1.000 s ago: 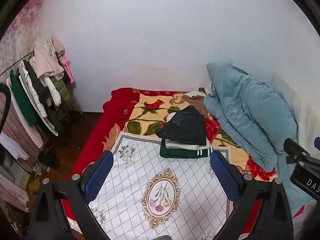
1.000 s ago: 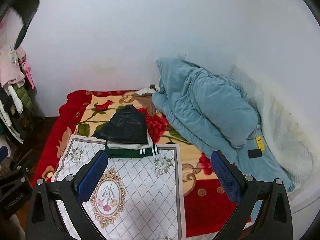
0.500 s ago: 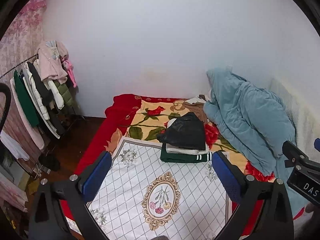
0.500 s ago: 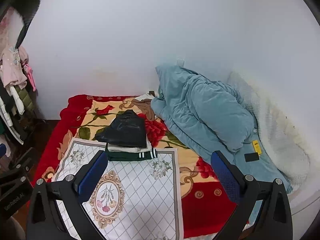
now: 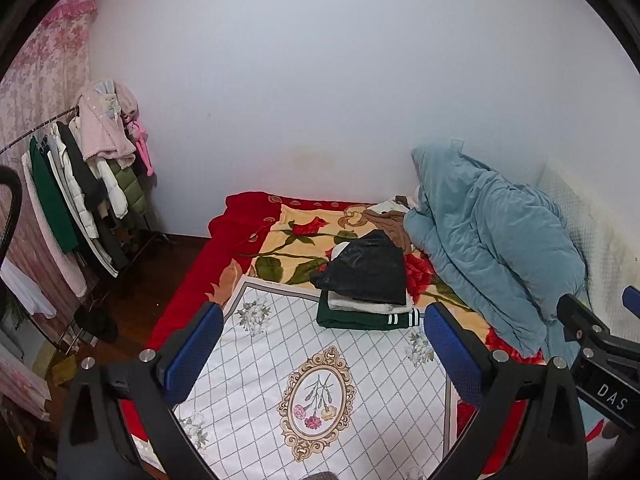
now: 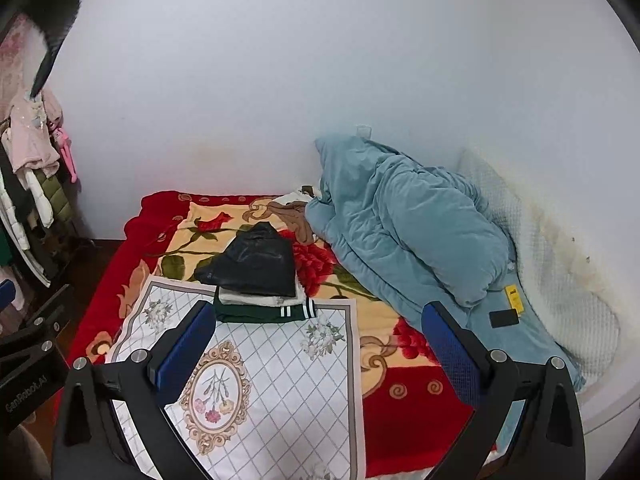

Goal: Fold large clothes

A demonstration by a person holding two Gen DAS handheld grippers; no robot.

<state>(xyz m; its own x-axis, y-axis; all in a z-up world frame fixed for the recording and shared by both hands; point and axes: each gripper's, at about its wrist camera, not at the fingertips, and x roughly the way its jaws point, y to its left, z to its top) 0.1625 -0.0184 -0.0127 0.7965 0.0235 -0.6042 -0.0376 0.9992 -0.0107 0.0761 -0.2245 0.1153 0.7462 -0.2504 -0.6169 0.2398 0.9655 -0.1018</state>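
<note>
each gripper is built from matte black angular arms, and two fingers are lined with blue textured pads (image 5: 199, 344) on their inner faces. round silver screw heads (image 5: 147, 355) are set at the joints of the left gripper (image 5: 323, 346), and the same are seen on the right gripper (image 6: 318, 342). white lettering reading "das" (image 5: 611, 397) is printed on the black body at the right edge of the left view; "genrobot.ai" (image 6: 25, 393) is printed at the left edge of the right view.
</note>
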